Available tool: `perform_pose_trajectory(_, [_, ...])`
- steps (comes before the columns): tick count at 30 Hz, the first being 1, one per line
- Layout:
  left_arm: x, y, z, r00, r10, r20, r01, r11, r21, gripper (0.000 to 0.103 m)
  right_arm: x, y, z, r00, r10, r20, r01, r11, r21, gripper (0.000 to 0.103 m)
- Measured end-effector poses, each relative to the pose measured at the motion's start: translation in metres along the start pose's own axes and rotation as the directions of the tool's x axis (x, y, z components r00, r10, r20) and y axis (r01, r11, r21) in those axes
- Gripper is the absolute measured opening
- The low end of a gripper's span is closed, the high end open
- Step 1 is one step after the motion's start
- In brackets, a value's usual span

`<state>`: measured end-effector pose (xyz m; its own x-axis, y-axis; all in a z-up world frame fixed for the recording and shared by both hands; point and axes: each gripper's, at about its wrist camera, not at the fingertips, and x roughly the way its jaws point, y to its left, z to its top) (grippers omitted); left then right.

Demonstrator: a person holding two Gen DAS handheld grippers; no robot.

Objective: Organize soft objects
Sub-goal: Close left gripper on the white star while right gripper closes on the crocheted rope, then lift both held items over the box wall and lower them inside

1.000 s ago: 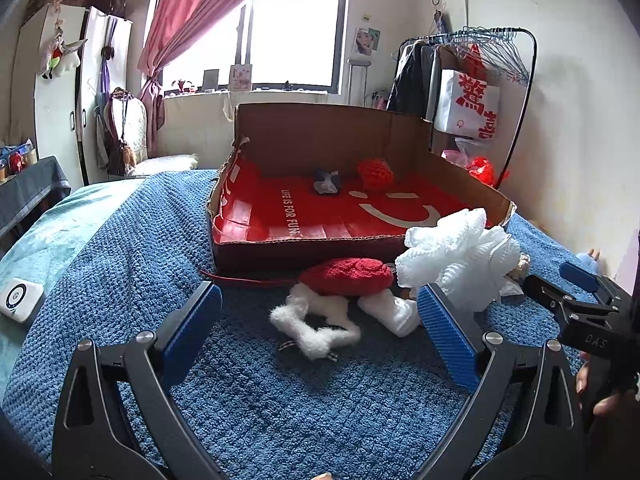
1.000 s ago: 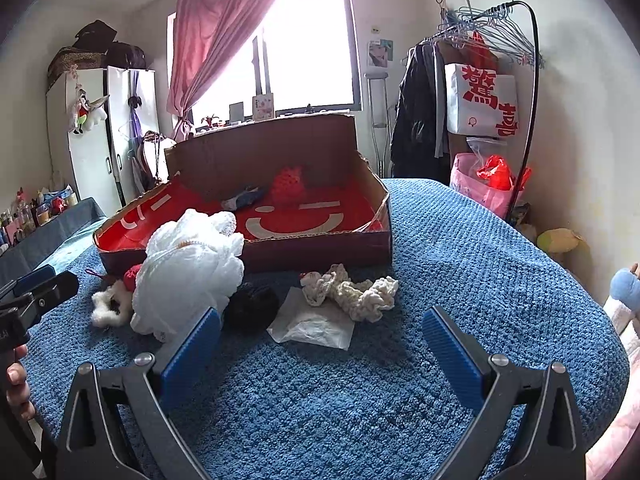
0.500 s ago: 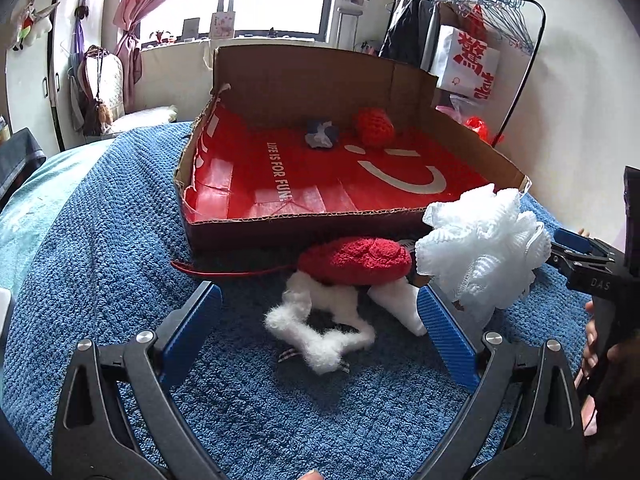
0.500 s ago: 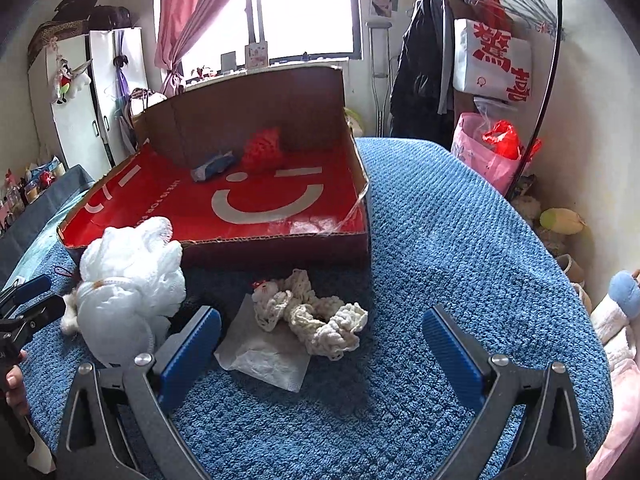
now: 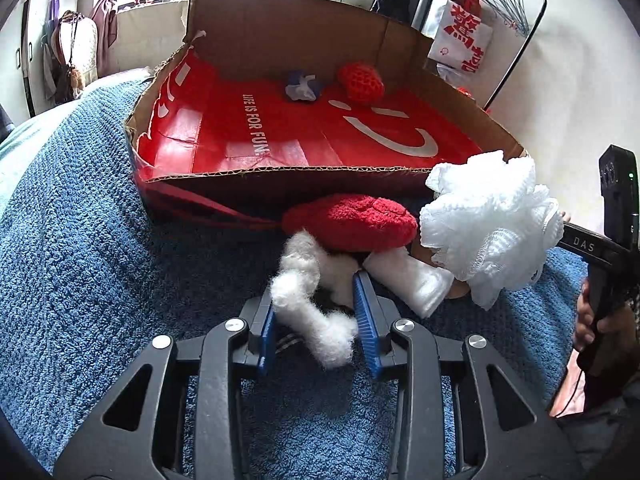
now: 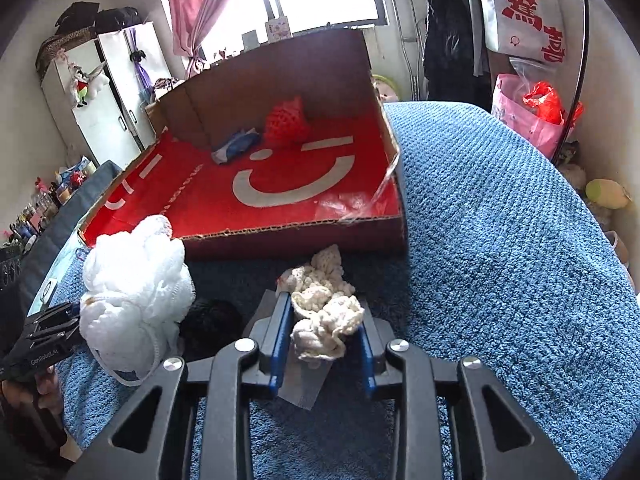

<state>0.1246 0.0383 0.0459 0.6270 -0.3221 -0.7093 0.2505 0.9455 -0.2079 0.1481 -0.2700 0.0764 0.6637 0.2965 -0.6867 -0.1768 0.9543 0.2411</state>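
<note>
The left tool [image 5: 318,326] was narrowed onto the fluffy white strand [image 5: 308,312] of the red-capped plush [image 5: 348,222], which lay on the blue blanket [image 5: 80,272] just in front of the cardboard box [image 5: 280,32]. The right tool [image 6: 322,340] was clamped on the cream crocheted piece [image 6: 326,312], apparently over a translucent sheet [image 6: 304,384]. The box held a red knitted item [image 5: 360,82] and a blue-white bundle [image 5: 301,86] near its back wall.

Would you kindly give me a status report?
Left gripper shut on white fluffy toy. Right gripper shut on cream crochet piece. Box ahead, unobstructed.
</note>
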Motion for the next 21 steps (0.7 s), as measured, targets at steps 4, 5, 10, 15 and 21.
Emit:
perform_pose_trajectory(4, [-0.010, -0.002, 0.000, 1.000, 0.005, 0.024, -0.005, 1.000, 0.010, 0.014, -0.026, 0.004, 0.002, 0.996, -0.006, 0.089, 0.007, 1.000, -0.013, 0.031])
perform_pose_trajectory(5, [-0.012, -0.002, 0.001, 1.000, 0.001, 0.029, -0.002, 1.000, 0.011, 0.013, -0.032, 0.006, 0.002, 0.994, -0.001, 0.107, 0.002, 1.000, -0.011, 0.031])
perform_pose_trajectory(10, [-0.026, 0.000, 0.000, 0.998, 0.005, 0.059, -0.006, 1.000, 0.013, 0.012, -0.049, 0.008, 0.004, 0.989, 0.020, 0.145, -0.019, 1.000, -0.006, 0.031])
perform_pose_trajectory(15, [-0.040, 0.001, 0.002, 0.996, 0.007, 0.092, -0.009, 1.000, 0.018, 0.012, -0.059, 0.015, 0.004, 0.986, 0.025, 0.166, -0.021, 0.999, -0.024, 0.031])
perform_pose_trajectory(21, [-0.051, 0.001, 0.005, 0.993, 0.005, 0.121, -0.007, 1.000, 0.018, 0.012, -0.058, 0.017, 0.003, 0.985, 0.030, 0.167, -0.026, 0.999, -0.030, 0.031])
